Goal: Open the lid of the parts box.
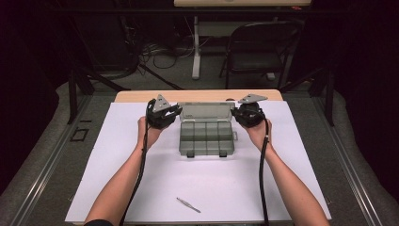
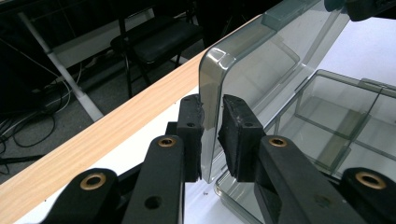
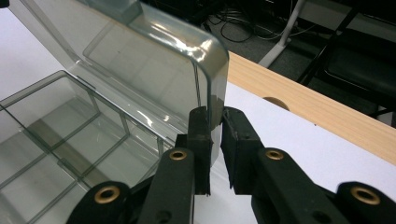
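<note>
Left tongs (image 2: 212, 140) pinch one side edge of the upright clear lid (image 1: 205, 112), right tongs (image 3: 215, 149) the other; the box (image 1: 206, 140) sits open on the bench (image 1: 141, 96).

One camera looks down from above the near side; two ride close, facing the raised clear smoky plastic lid (image 1: 205, 111) from its left and right ends.

Tweezers (image 1: 188, 205) lie on the white sheet (image 1: 117, 155); a folding chair (image 1: 256, 47) stands beyond the table
</note>
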`<action>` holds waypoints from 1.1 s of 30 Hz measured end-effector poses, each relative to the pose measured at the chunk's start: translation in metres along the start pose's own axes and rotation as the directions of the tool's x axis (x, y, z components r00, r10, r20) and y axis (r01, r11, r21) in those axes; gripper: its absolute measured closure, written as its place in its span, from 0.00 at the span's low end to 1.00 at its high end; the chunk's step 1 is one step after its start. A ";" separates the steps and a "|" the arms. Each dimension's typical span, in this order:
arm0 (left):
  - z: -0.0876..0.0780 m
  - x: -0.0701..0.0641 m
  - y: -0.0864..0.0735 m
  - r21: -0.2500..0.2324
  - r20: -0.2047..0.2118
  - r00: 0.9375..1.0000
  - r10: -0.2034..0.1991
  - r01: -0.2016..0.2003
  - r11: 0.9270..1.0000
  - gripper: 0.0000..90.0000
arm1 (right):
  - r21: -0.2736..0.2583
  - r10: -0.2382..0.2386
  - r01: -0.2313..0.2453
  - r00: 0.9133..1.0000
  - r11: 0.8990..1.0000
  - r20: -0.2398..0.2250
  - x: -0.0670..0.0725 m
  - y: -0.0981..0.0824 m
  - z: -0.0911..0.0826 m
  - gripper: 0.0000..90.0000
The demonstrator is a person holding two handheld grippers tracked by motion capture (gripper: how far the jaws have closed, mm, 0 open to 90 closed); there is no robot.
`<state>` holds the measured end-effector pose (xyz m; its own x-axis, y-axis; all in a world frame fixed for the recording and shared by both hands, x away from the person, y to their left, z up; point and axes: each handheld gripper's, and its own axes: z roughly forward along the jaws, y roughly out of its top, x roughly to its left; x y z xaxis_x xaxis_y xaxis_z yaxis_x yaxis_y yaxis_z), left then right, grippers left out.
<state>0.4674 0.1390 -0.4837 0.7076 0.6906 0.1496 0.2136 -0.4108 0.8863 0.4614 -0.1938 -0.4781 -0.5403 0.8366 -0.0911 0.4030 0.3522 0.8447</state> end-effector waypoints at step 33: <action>0.025 0.006 -0.008 0.044 -0.026 0.999 -0.035 0.036 0.998 0.83 | 0.033 0.036 -0.037 0.999 0.999 0.024 -0.006 -0.005 0.024 0.92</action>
<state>0.4867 0.1315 -0.5005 0.6819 0.7199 0.1295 0.2684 -0.4109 0.8713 0.4801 -0.1907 -0.4940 -0.5075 0.8586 -0.0727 0.4469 0.3345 0.8297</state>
